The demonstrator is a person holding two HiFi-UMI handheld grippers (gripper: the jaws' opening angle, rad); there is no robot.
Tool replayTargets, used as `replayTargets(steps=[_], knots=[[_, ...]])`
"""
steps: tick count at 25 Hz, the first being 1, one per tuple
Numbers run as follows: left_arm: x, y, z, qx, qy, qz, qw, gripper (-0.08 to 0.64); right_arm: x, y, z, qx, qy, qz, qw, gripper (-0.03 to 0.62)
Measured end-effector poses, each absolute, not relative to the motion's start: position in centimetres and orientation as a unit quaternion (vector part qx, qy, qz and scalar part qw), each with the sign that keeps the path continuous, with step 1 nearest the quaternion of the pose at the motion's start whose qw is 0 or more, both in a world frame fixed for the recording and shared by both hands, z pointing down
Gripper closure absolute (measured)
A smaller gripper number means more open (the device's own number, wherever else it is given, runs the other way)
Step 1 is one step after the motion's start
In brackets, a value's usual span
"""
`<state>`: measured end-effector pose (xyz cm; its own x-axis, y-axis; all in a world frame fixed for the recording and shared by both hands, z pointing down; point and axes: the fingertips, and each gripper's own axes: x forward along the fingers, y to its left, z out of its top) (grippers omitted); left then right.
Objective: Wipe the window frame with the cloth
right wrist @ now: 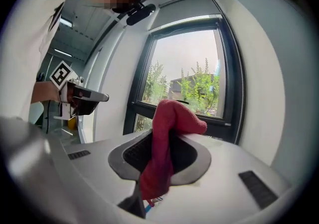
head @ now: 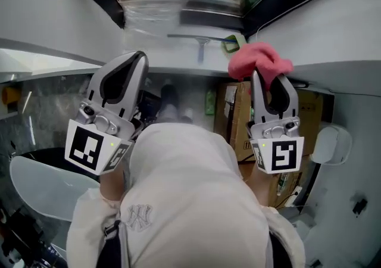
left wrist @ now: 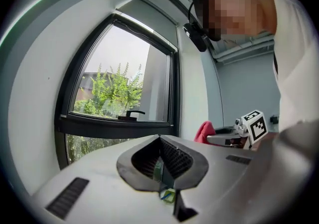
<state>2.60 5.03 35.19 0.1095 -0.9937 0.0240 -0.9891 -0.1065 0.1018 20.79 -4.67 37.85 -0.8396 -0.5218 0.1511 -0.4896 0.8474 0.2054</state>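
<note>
The black window frame (head: 113,0) runs along the top of the head view, and its lower bar (left wrist: 114,127) and right side (right wrist: 234,93) show in the gripper views. A red cloth (head: 259,61) is bunched in my right gripper (head: 266,77), which is shut on it just below the white sill. In the right gripper view the cloth (right wrist: 167,133) drapes over the jaws (right wrist: 160,154). My left gripper (head: 137,58) is raised beside it on the left, short of the sill. Its jaws (left wrist: 160,167) are shut with nothing in them. The cloth (left wrist: 204,131) also shows far right in the left gripper view.
A black window handle (left wrist: 130,114) sits on the lower bar. A squeegee-like bar (head: 199,39) and a green item (head: 233,42) lie by the glass. Brown cardboard boxes (head: 235,119) stand under the white sill (head: 336,71). A pale round surface (head: 41,184) is at lower left.
</note>
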Motion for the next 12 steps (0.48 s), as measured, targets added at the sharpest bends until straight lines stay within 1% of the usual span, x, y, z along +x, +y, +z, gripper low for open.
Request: replayTargets(steps=[3,6,12], knots=[[5.8,5.5,35.6,0.746,-0.665,0.005,0.035,0.552,22.1,-3.7,38.8,0.269,-0.954,-0.077,0.110,0.506],[8.2,6.2,35.6,0.751,-0.659,0.002,0.037,0.552,23.1,-2.7,39.2,0.256,-0.958,-0.072,0.111,0.506],[8.8,7.9,34.8,0.736,-0.676,0.020,0.026,0.551,24.7,-1.7,39.0,0.253,-0.958,-0.074,0.108,0.506]])
